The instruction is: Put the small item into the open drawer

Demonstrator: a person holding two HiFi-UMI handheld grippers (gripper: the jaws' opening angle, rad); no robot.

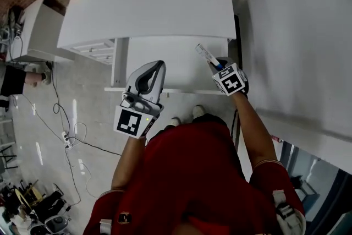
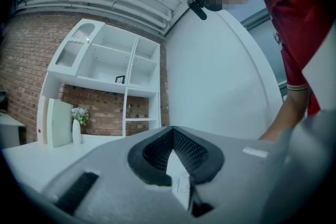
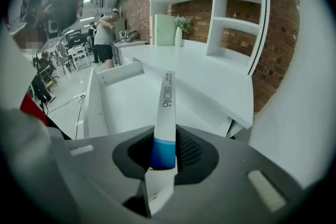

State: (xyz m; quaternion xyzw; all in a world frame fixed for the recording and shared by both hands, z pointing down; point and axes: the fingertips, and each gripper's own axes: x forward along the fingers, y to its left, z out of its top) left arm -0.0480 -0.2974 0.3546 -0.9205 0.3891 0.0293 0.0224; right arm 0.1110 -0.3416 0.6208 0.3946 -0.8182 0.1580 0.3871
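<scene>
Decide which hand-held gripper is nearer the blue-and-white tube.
Right. The right hand-held gripper clamps the tube; the left hand-held gripper hangs apart, to its left.

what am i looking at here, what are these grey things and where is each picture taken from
No robot here: a person in a red shirt holds a two-jaw gripper in each hand. One picture comes from a camera on the person's head, looking down; the other two ride on the grippers. The right gripper is clamped on a small white tube with a blue band, above the open drawer of a white desk. The left gripper is shut and empty.
</scene>
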